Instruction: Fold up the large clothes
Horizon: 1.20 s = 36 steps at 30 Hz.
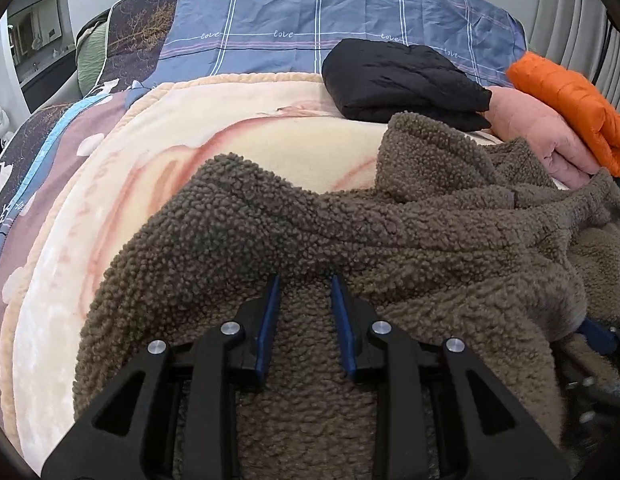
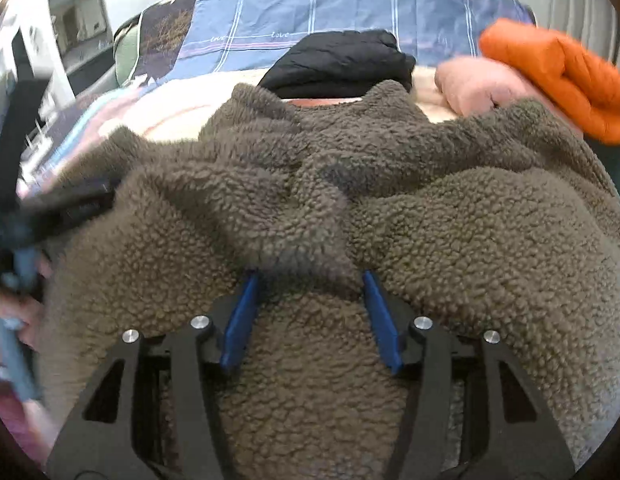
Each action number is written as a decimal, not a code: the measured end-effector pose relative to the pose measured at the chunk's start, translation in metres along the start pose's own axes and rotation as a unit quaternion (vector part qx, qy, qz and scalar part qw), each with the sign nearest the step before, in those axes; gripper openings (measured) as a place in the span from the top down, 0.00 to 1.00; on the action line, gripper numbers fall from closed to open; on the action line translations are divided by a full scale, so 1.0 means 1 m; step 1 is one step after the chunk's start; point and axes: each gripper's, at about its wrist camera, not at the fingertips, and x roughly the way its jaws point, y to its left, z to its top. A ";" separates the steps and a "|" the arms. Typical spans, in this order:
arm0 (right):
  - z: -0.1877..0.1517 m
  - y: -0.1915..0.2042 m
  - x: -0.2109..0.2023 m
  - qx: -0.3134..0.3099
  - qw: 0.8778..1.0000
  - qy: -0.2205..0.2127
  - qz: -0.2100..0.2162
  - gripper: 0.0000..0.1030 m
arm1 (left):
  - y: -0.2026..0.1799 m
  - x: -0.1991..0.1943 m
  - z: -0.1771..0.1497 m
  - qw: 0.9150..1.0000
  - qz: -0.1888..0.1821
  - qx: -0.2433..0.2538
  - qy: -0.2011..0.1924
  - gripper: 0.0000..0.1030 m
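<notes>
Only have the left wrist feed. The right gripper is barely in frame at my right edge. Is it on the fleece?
Observer: Looks like it. In the right wrist view, the right gripper has its fingers either side of a ridge of the brown fleece, and the puckers converge there.
Operator: Can that cam see my gripper?
Observer: Yes. The left gripper is at its left edge, motion-blurred, with the person's hand below it.
</notes>
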 end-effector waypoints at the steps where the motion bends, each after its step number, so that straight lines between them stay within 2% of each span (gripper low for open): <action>1: 0.003 -0.002 -0.009 0.011 1.000 -0.002 0.005 0.52 | 0.000 -0.001 -0.001 1.000 -0.001 0.000 -0.002 0.72; 5: 0.033 0.008 -0.033 -0.007 0.999 -0.045 0.003 0.52 | 0.001 -0.001 -0.001 1.000 -0.002 -0.001 -0.005 0.72; 7: 0.053 0.005 -0.025 0.004 0.999 -0.039 -0.001 0.52 | 0.001 -0.001 -0.002 1.000 0.001 0.001 -0.006 0.72; 8: 0.067 0.000 -0.011 0.015 1.000 -0.023 0.005 0.52 | 0.001 -0.002 -0.002 1.000 0.000 0.001 -0.007 0.72; 9: 0.076 -0.005 0.010 0.024 1.000 0.014 0.013 0.49 | 0.001 -0.002 -0.002 1.000 -0.001 0.000 -0.008 0.72; 11: 0.079 -0.007 0.063 0.023 0.996 0.087 -0.008 0.40 | 0.002 -0.002 -0.003 1.000 -0.003 -0.002 -0.009 0.72; 12: 0.077 -0.006 0.087 0.012 0.996 0.092 -0.020 0.35 | 0.003 -0.003 -0.003 1.000 -0.005 -0.006 -0.011 0.72; 15: 0.078 0.005 0.083 -0.004 0.996 0.074 -0.039 0.34 | 0.001 -0.003 -0.003 1.000 0.000 -0.003 -0.013 0.72; 18: 0.074 0.000 0.082 0.005 0.997 0.072 -0.022 0.33 | 0.000 -0.003 -0.003 1.000 0.000 -0.002 -0.015 0.72; 24: 0.068 0.003 0.073 0.002 0.998 0.058 -0.024 0.33 | 0.000 -0.004 -0.003 1.000 -0.004 -0.005 -0.017 0.72; 26: 0.062 0.000 0.055 0.015 0.998 0.053 -0.015 0.39 | 0.002 -0.005 -0.004 1.000 -0.009 -0.006 -0.020 0.72; 28: 0.051 0.002 0.007 0.021 0.999 0.023 -0.013 0.42 | 0.004 -0.007 -0.005 1.000 -0.013 -0.008 -0.024 0.71; 30: 0.029 0.015 -0.043 -0.016 0.999 -0.017 0.025 0.44 | 0.005 -0.007 -0.005 1.000 -0.017 -0.010 -0.024 0.71; 32: 0.000 0.023 -0.079 -0.044 0.998 -0.045 0.018 0.43 | 0.006 -0.008 -0.005 1.000 -0.018 -0.009 -0.024 0.70; 34: -0.037 0.025 -0.087 -0.050 0.998 -0.038 -0.003 0.42 | 0.006 -0.008 -0.005 0.999 -0.019 -0.009 -0.025 0.70; 35: -0.060 0.020 -0.066 -0.035 0.999 0.009 -0.002 0.41 | 0.006 -0.008 -0.005 0.999 -0.020 -0.009 -0.025 0.70; 36: -0.075 0.015 -0.054 -0.023 1.000 0.008 0.009 0.40 | 0.007 -0.008 -0.006 0.999 -0.022 -0.010 -0.025 0.69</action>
